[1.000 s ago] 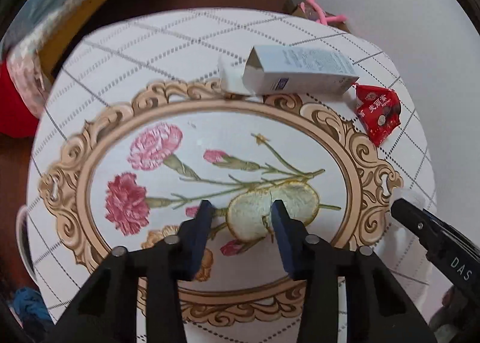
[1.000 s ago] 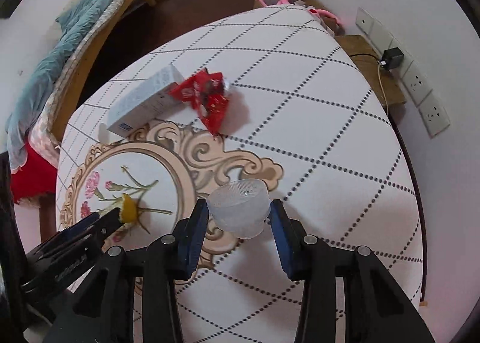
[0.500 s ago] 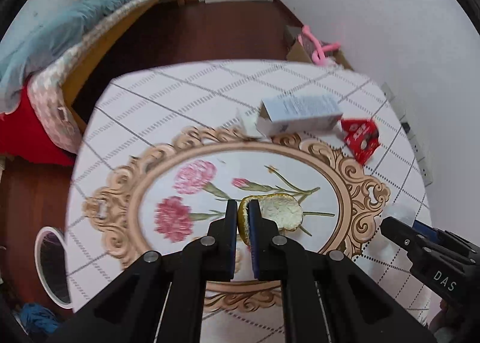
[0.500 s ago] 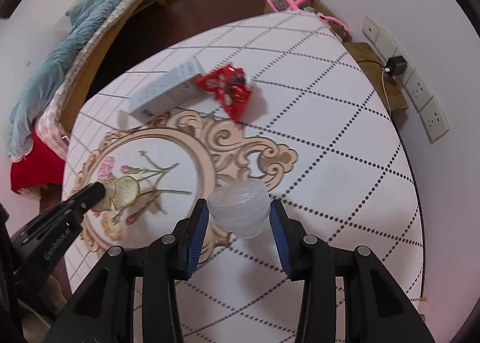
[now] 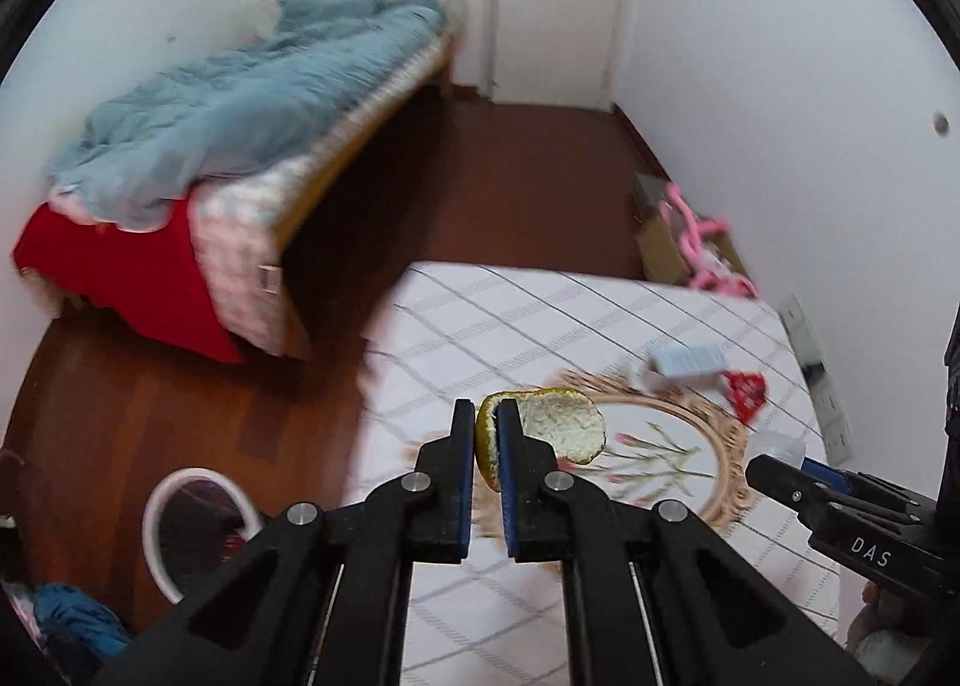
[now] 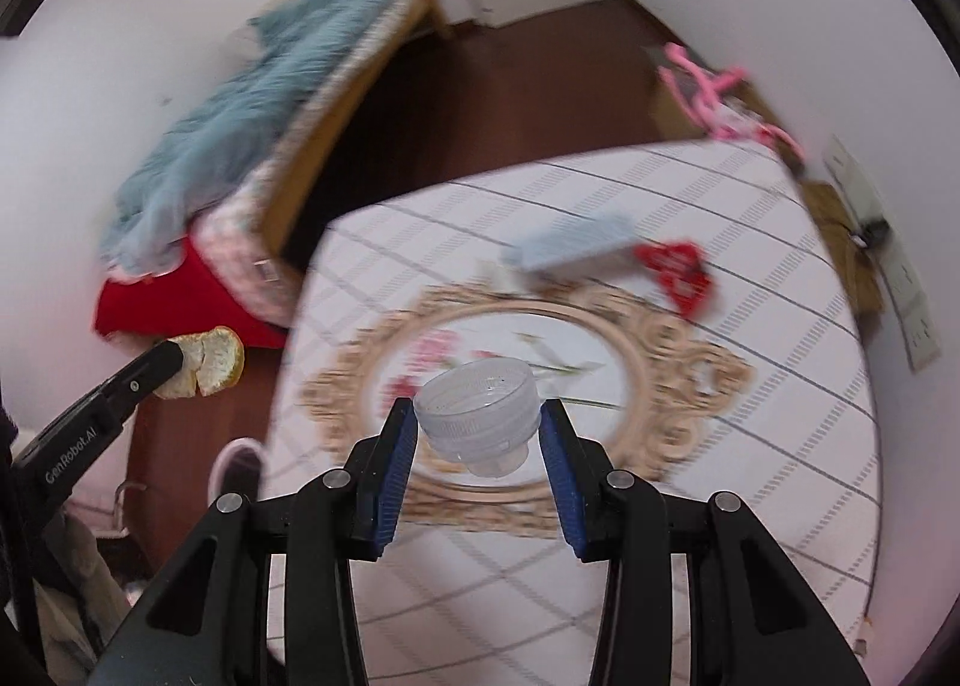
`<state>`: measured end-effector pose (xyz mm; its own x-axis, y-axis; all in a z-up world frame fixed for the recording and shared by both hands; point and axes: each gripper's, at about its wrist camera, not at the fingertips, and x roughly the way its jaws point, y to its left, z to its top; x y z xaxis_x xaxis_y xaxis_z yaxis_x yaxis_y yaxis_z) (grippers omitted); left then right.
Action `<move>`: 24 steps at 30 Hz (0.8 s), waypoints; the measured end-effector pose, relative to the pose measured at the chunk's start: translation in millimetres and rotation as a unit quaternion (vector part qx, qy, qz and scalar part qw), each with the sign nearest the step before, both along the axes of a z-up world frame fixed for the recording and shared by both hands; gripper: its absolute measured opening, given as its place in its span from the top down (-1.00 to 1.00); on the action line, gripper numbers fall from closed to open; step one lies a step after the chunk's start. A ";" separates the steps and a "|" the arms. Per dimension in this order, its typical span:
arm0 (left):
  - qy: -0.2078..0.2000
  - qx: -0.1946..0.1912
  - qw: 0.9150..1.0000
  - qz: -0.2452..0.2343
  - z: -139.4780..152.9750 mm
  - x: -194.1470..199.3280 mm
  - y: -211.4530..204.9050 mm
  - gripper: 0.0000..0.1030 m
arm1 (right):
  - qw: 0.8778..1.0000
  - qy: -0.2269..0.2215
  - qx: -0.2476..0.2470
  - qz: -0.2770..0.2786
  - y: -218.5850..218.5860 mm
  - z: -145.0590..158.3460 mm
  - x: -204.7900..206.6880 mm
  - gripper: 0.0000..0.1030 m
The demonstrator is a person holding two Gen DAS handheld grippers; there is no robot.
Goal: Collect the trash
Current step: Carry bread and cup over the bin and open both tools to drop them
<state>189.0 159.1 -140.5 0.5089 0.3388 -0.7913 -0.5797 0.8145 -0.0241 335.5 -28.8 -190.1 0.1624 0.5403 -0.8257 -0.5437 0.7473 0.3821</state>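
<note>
- The left gripper (image 5: pixel 486 428) is clamped on a piece of orange peel (image 5: pixel 558 428), held up over the table's (image 5: pixel 480 326) near-left edge, with bare floor (image 5: pixel 150 386) below.
- The right gripper (image 6: pixel 477 434) pinches a clear plastic cup (image 6: pixel 477 416) above the table's middle.
- Only the left view clearly shows the white bin (image 5: pixel 198 524) on the floor.
- A carton (image 6: pixel 576 248) and red wrapper (image 6: pixel 681 269) lie well beyond both grippers.

The left gripper (image 5: pixel 486 416), open around the yellow-green piece of citrus peel (image 5: pixel 552 431) a second ago, has closed on it and lifted it off the white patterned tablecloth (image 5: pixel 510 326). The right gripper (image 6: pixel 477 428) has also risen, carrying the clear plastic cup (image 6: pixel 480 422). The white-rimmed bin (image 5: pixel 180 506) has appeared at seven o'clock.
</note>
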 end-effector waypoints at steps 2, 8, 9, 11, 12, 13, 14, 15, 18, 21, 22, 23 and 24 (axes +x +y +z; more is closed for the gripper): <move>-0.003 0.008 1.000 0.019 10.7 -23.2 19.9 0.91 | 1.000 -0.001 0.016 0.027 29.4 13.5 -18.7 0.14; 0.001 0.029 0.996 0.085 25.5 -96.4 84.5 0.91 | 0.992 0.009 0.050 0.113 124.1 34.9 -82.2 0.14; 0.003 0.029 0.995 0.098 24.2 -110.7 96.6 0.91 | 0.990 0.012 0.051 0.127 141.4 34.9 -93.8 0.14; 0.012 0.024 0.992 0.125 15.8 -139.0 120.3 0.91 | 0.986 0.024 0.051 0.159 179.9 28.4 -121.0 0.14; 0.016 0.019 0.990 0.138 9.9 -152.3 131.0 0.91 | 0.984 0.026 0.048 0.170 195.2 23.8 -132.3 0.14; 0.023 0.010 0.988 0.154 0.0 -170.1 146.6 0.91 | 0.982 0.031 0.044 0.182 213.2 16.1 -145.4 0.15; 0.028 0.002 0.986 0.165 -7.9 -181.3 156.1 0.91 | 0.979 0.042 0.039 0.196 231.4 6.0 -159.2 0.14; 0.035 -0.010 0.984 0.176 -18.3 -194.5 168.7 0.91 | 0.977 0.048 0.032 0.206 245.4 -2.5 -171.1 0.15; 0.055 -0.049 0.974 0.215 -56.7 -234.6 205.9 0.90 | 0.969 0.069 0.002 0.237 293.7 -42.1 -208.0 0.15; 0.077 -0.093 0.961 0.247 -102.0 -265.4 239.8 0.90 | 0.961 0.098 -0.036 0.257 338.5 -90.5 -239.1 0.15; 0.085 -0.109 0.957 0.253 -118.1 -273.6 249.9 0.89 | 0.958 0.104 -0.050 0.262 351.9 -105.9 -247.1 0.15; 0.090 -0.127 0.952 0.262 -135.1 -281.3 260.6 0.89 | 0.956 0.111 -0.060 0.266 363.0 -120.8 -250.5 0.15; 0.096 -0.142 0.948 0.268 -149.6 -287.0 269.7 0.89 | 0.954 0.117 -0.069 0.267 371.9 -133.0 -253.8 0.15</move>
<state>-97.9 428.9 -290.1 0.1605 0.2677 -0.9500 -0.9244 0.3782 -0.0496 81.8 343.0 -323.1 -0.3038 0.3778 -0.8747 -0.7729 0.4390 0.4581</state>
